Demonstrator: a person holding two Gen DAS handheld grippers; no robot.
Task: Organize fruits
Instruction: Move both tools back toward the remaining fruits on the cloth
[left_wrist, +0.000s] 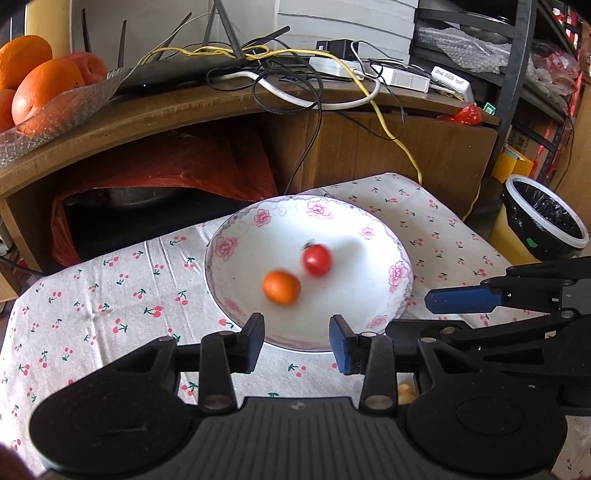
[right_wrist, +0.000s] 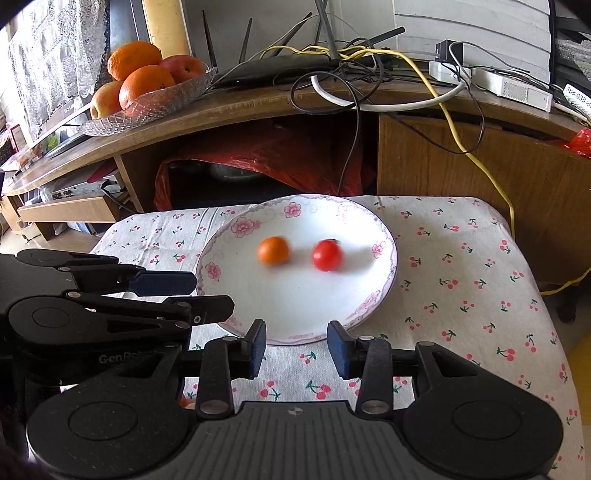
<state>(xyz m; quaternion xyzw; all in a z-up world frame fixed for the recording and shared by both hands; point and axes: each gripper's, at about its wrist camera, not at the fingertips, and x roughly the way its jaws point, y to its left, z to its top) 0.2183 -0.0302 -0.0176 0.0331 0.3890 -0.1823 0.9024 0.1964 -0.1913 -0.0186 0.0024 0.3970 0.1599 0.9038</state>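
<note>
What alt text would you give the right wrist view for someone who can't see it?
A floral plate on a cherry-print tablecloth holds a small orange fruit and a red tomato, apart. Both grippers, right and left, hover open and empty at its near edge.

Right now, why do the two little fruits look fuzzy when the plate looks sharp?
Left wrist view: the small orange fruit and red cherry tomato are smeared, likely rolling, while the floral white plate stays crisp. Right wrist view: same blur on both; the wooden shelf edge bows from fisheye distortion.
</note>
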